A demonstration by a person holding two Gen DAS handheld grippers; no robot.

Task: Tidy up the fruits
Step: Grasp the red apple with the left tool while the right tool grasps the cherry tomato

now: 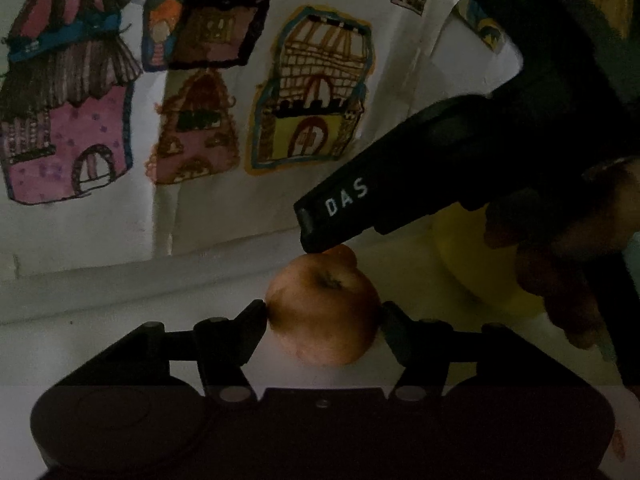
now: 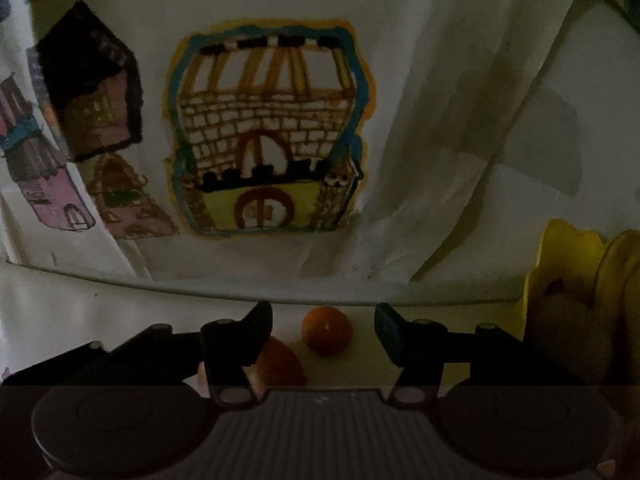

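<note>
A reddish-orange apple (image 1: 324, 320) rests on the white table (image 1: 120, 344), and my left gripper (image 1: 324, 314) is shut on it with both pads against its sides. Just behind it lies a small orange (image 1: 347, 254), mostly covered in the left wrist view by one finger (image 1: 336, 208) of my right gripper coming down from the upper right. In the right wrist view that orange (image 2: 327, 330) sits between the open fingers of my right gripper (image 2: 325, 328), with a gap on each side. The apple (image 2: 280, 364) shows at lower left behind the left finger.
A yellow bowl (image 2: 560, 264) with bananas (image 2: 616, 272) stands at the right, close to the orange. A white sheet with children's drawings of houses (image 2: 268, 128) hangs behind the table's back edge. A hand (image 1: 560, 264) holds the right gripper.
</note>
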